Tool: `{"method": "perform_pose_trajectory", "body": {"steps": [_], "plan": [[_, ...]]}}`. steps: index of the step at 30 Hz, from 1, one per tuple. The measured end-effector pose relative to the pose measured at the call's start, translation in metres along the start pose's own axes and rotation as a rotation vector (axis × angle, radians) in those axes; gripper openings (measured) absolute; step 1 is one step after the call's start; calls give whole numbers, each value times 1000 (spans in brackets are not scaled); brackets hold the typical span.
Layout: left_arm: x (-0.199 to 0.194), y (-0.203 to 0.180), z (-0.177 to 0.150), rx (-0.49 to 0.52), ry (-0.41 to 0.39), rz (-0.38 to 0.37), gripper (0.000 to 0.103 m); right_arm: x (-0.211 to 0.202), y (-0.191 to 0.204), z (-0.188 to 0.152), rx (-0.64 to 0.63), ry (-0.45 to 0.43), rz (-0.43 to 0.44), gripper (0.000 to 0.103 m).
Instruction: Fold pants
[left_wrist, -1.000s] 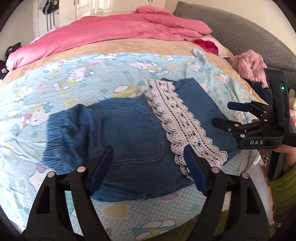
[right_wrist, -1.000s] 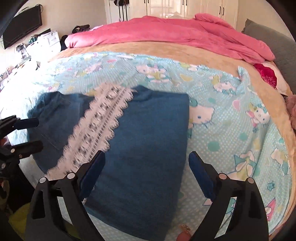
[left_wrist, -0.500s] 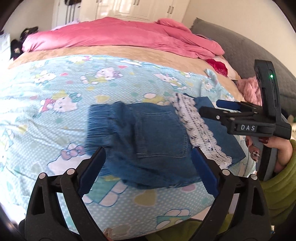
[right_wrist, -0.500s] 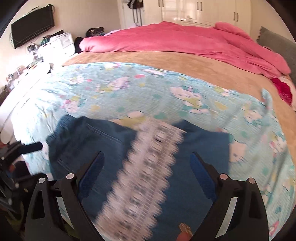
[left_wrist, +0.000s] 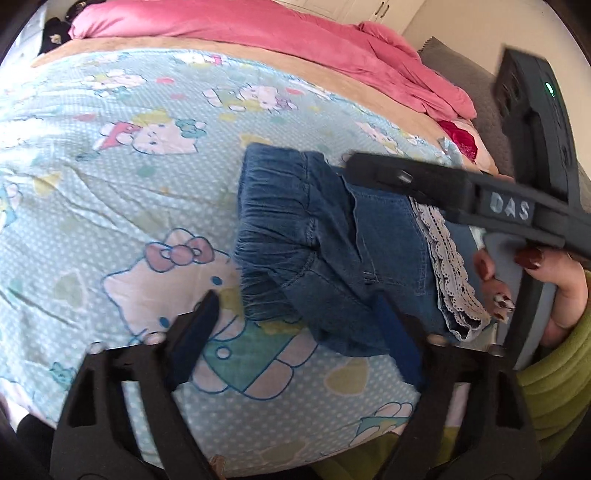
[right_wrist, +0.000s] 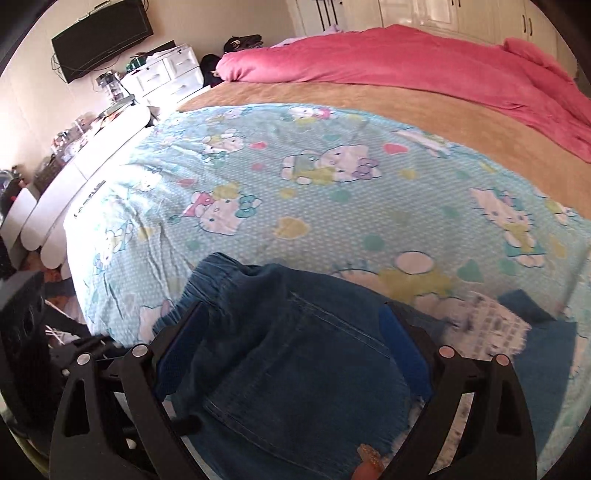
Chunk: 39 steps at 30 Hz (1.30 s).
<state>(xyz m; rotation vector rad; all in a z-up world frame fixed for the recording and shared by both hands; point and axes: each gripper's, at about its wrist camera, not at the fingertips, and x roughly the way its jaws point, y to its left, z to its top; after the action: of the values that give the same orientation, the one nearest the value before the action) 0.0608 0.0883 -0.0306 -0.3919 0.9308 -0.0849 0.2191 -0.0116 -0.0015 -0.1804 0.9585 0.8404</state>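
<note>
Both grippers now nearer the folded pants, waistband leftward, long axis sideways, jaws wide.

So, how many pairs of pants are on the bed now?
1. The denim pants with white lace trim lie on the cartoon-print sheet, near its front edge, below the open right gripper. Others may be hidden.

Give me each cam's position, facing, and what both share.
Left wrist: on the left gripper, facing across the bed at the denim pants; right gripper and hand show.
Right wrist: on the right gripper, jaws open over the pants, facing the pink duvet.
Shared: pants, bed, duvet.
</note>
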Motion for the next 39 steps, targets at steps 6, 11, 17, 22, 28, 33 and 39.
{"method": "perform_pose_trajectory", "body": {"steps": [6,11,17,22,28,33,39], "plan": [[9,-4,2,15,20,-12,49,36,10,12,-18,57,65,89],[12,-11,7,28,16,-16,43,49,20,7,-83,100,140,28],[1,-32,15,71,-16,-38,43,-5,0,7,-65,-9,193,20],[-3,-64,23,141,-31,-63,43,-62,-38,2,-1,-110,223,20],[4,-121,35,245,-16,-116,43,-103,-88,-16,69,-172,198,20],[25,-159,36,322,17,-153,47,-126,-131,-39,148,-206,108,28],[44,-189,22,409,77,-192,53,-137,-171,-72,231,-220,-98,57]]}}
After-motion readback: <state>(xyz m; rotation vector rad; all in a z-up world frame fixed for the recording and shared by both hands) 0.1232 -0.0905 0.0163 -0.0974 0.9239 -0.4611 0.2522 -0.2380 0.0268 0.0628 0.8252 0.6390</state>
